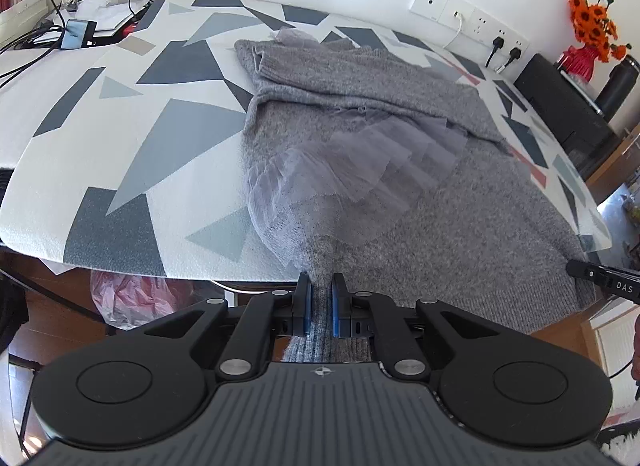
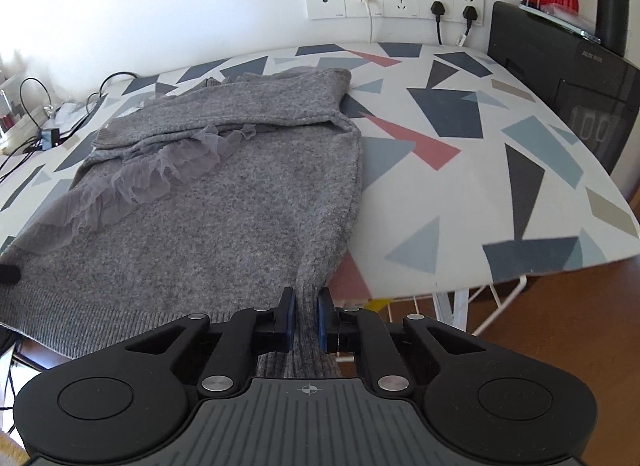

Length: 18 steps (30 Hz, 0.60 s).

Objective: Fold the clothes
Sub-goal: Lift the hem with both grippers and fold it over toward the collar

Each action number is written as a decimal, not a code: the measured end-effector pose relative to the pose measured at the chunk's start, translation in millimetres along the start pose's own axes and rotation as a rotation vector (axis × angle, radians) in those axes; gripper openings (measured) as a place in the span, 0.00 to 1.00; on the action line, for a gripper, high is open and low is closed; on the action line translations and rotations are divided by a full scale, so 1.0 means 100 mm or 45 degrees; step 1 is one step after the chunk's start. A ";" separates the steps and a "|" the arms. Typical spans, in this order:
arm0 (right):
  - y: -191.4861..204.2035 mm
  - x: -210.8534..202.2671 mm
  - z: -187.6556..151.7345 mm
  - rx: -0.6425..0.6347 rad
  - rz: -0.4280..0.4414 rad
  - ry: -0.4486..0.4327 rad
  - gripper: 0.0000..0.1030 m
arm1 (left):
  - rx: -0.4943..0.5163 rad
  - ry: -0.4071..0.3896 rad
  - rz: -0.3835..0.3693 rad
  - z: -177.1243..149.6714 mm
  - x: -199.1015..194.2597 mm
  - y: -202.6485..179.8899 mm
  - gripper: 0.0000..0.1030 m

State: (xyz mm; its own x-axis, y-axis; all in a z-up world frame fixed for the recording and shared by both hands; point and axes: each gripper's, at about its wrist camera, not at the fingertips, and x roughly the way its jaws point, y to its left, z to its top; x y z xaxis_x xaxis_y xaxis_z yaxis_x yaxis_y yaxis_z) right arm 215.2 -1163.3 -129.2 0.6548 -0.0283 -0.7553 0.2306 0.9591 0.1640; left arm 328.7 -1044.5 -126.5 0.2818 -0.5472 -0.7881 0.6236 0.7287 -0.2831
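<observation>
The counter (image 2: 500,193), covered in a white cloth with grey, blue and pink triangles, was seen to carry the whole job. A grey knit sweater (image 2: 240,193) was spread across its middle, hem toward the cameras and draped over the near edge, sleeves already laid across the chest. It was judged soft, limp and fairly light, with no stiffness to hold a shape; sagging between the two held points was expected once lifted. The knit looked grippy rather than slippery, so a pinch was thought likely to hold, though stretching under its own weight was a risk.

A sheer tulle ruffle (image 1: 340,169) was sewn along the front, lying crumpled on the knit. It was judged delicate and snag-prone, and best not taken hold of.

The ribbed hem band (image 2: 100,314) was judged the right place to be gripped: thicker, denser, at the two bottom corners.

The left claw (image 1: 320,298) was seen pressed together on a bunched fold of the hem at the sweater's left corner. The right claw (image 2: 306,314) was likewise pinching the hem at the right corner, knit visibly squeezed between the blue pads (image 2: 326,326).
</observation>
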 end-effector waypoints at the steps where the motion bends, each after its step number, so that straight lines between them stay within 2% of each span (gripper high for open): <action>1: 0.00 -0.05 0.00 0.018 0.002 -0.010 0.09 | -0.005 -0.005 -0.007 0.00 -0.03 0.00 0.09; 5: -0.03 -0.19 0.14 0.104 0.024 -0.078 0.09 | -0.009 -0.076 -0.040 0.19 -0.15 -0.04 0.09; 10: -0.05 -0.32 0.53 0.161 0.057 -0.209 0.09 | -0.042 -0.207 -0.062 0.55 -0.31 -0.10 0.09; 18: -0.06 -0.28 1.28 0.214 0.071 -0.354 0.09 | -0.249 -0.266 -0.042 1.17 -0.20 0.09 0.09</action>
State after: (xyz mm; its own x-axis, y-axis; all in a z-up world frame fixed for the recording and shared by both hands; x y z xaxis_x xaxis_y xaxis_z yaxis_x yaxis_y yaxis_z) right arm 287.4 -1204.2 -27.4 0.8358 -0.0746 -0.5440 0.2890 0.9022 0.3203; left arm 414.4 -1075.1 -49.1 0.4206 -0.6299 -0.6529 0.4880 0.7638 -0.4225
